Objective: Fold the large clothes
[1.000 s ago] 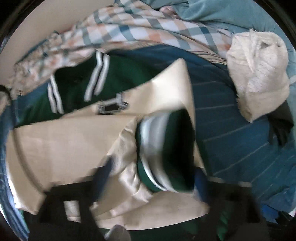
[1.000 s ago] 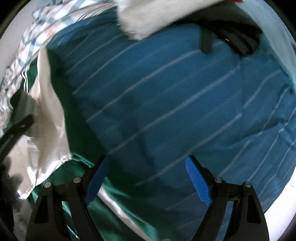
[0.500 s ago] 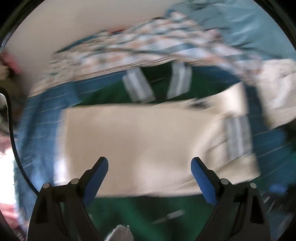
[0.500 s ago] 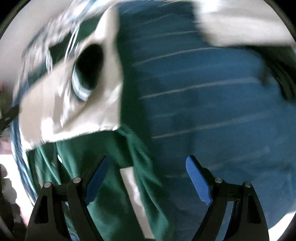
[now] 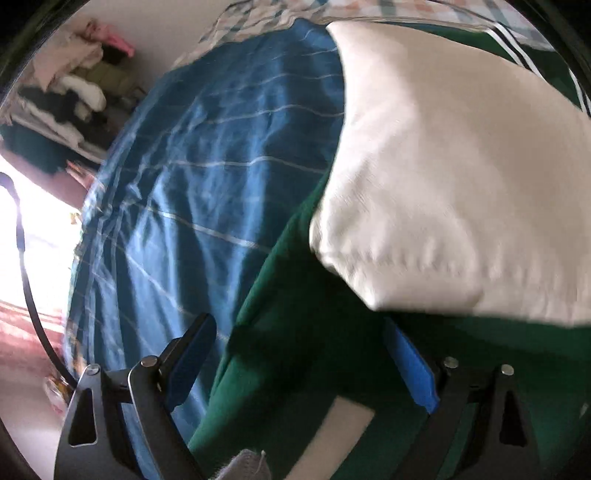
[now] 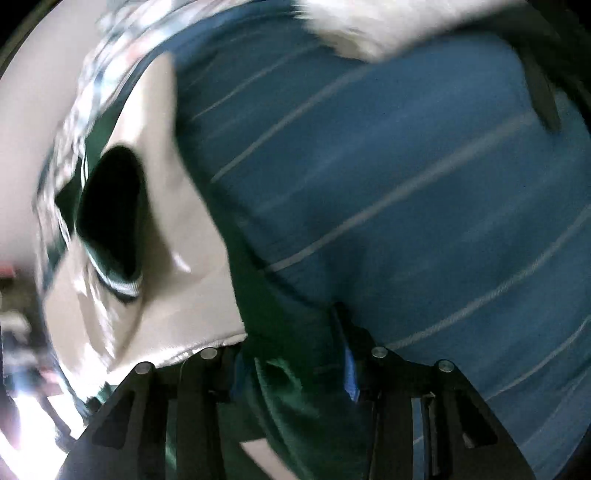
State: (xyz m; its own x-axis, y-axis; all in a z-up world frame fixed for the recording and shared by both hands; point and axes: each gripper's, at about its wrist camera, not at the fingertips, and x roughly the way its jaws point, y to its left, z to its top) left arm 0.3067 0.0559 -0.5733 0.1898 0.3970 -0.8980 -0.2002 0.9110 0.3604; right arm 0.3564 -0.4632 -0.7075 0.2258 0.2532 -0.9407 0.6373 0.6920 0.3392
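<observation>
A green jacket (image 5: 280, 295) with cream sleeves lies on a blue striped bedsheet (image 5: 221, 166). One cream sleeve (image 5: 443, 184) is folded across the green body. My left gripper (image 5: 299, 325) is open just above the jacket's left edge, with nothing between its fingers. In the right wrist view the sleeve (image 6: 177, 221) ends in a dark striped cuff (image 6: 110, 221). My right gripper (image 6: 291, 365) is low on the jacket's green edge (image 6: 280, 384). Its jaws are closing, and a fold of green cloth bunches between them.
A plaid shirt (image 5: 277, 18) lies at the far edge of the bed and a white garment (image 6: 369, 26) further right. A heap of clothes (image 5: 81, 85) sits by the wall on the left, where a black cable (image 5: 26, 258) hangs past the bed's edge.
My left gripper let go of the sleeve cuff, opened and swept left to the jacket's edge. My right gripper dropped onto the green edge and its jaws narrowed.
</observation>
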